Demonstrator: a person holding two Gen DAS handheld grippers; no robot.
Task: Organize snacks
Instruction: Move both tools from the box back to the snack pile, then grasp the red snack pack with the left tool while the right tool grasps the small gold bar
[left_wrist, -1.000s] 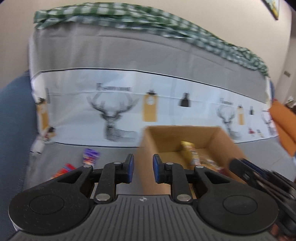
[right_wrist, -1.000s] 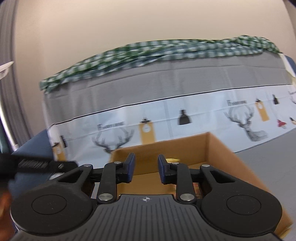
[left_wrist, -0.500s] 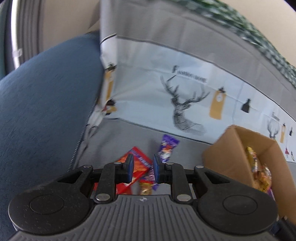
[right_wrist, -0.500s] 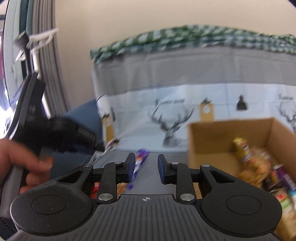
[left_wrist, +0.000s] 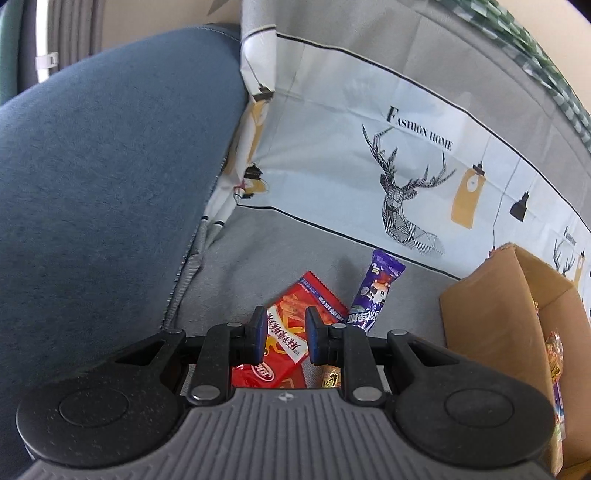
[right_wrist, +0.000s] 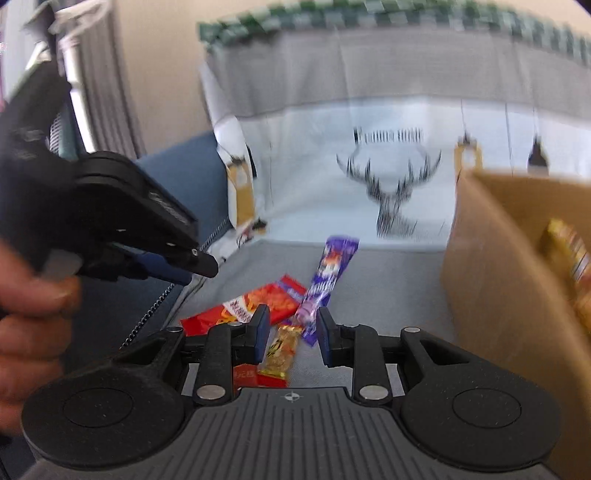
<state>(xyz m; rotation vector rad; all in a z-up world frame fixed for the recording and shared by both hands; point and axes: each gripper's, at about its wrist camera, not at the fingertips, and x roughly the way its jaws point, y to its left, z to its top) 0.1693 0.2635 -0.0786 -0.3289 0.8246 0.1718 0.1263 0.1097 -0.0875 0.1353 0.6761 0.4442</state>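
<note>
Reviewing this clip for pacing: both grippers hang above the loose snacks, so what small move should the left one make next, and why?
Probably ease the left gripper down onto the red packet. Its jaws stand slightly apart with nothing gripped, the packet lies flat on the grey cover right under them, and the cardboard box beside it already holds snacks.

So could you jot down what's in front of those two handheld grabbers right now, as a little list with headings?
Surface: grey sofa seat, deer-print cover behind
Loose snacks: red packet, purple bar, small gold bar, lying close together
Container: cardboard box, to the right of the loose snacks, some snacks already inside
Left gripper: jaws slightly apart, nothing held, above the red packet
Right gripper: jaws slightly apart, nothing held, above the gold bar
Person: hand holding the left gripper's handle
</note>
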